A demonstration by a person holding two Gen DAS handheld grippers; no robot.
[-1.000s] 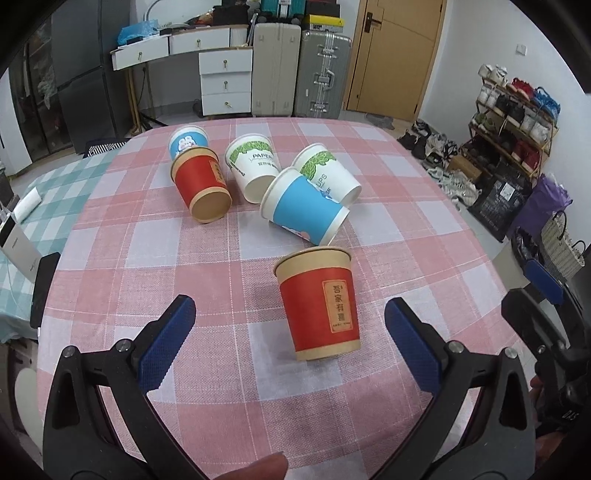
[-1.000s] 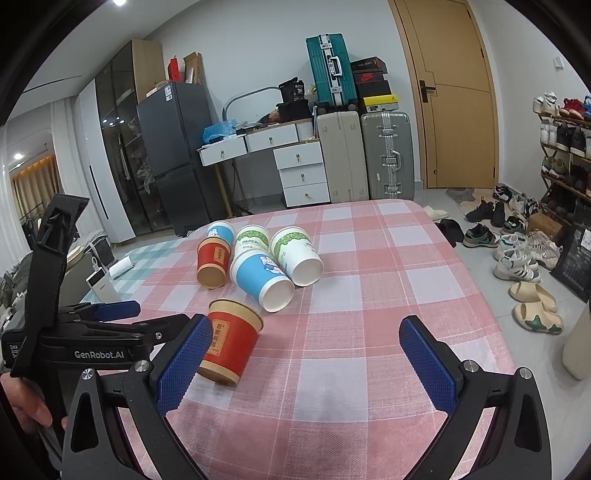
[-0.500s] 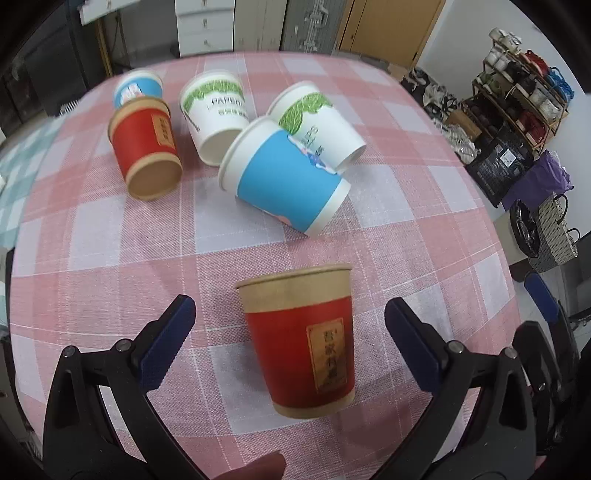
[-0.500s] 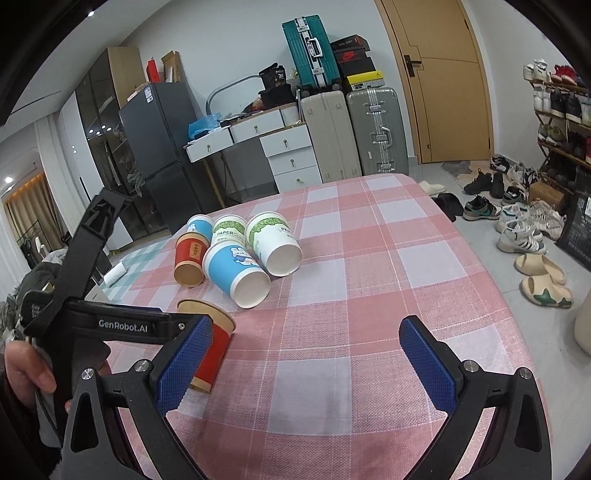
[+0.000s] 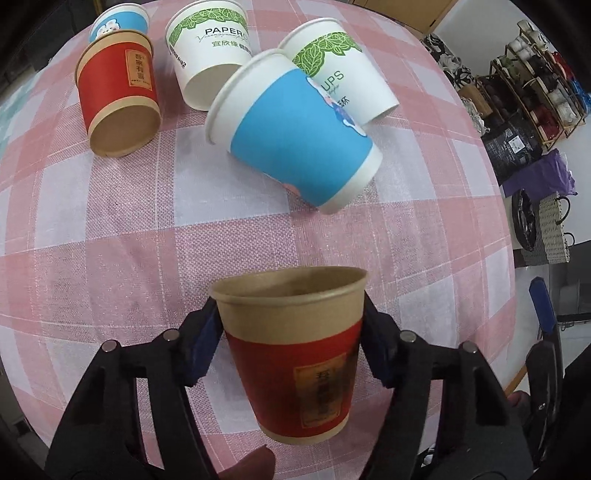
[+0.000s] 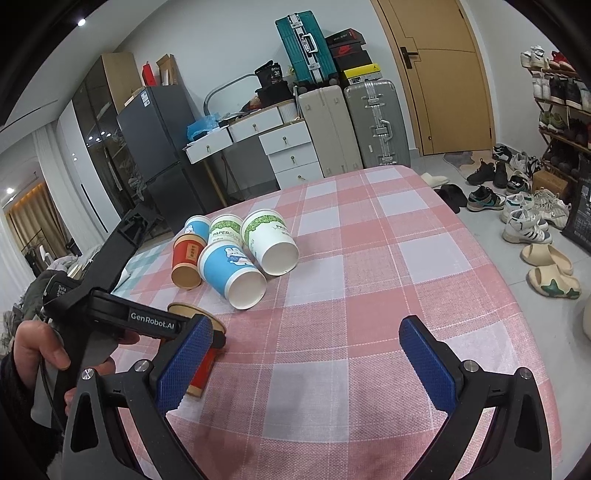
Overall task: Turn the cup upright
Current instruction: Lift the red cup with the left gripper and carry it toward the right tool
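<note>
A red paper cup point(image 5: 295, 354) with a tan rim stands mouth up on the pink checked tablecloth point(image 5: 110, 229). My left gripper point(image 5: 291, 339) is shut on it, one blue pad on each side just below the rim. In the right wrist view the same cup point(image 6: 201, 363) shows at lower left, mostly hidden behind the left gripper's body and my own left finger. My right gripper point(image 6: 306, 365) is open and empty above the cloth, to the right of the cup.
Several cups lie on their sides beyond: a blue one point(image 5: 295, 136), two white-and-green ones point(image 5: 210, 51) point(image 5: 343, 66), another red one point(image 5: 118, 92), and a small blue one point(image 5: 118, 22). The table's right edge drops to a floor with shoes point(image 6: 524, 221).
My left gripper moved forward and down around the red cup and shut on it. The right gripper stayed open and shifted slightly.
</note>
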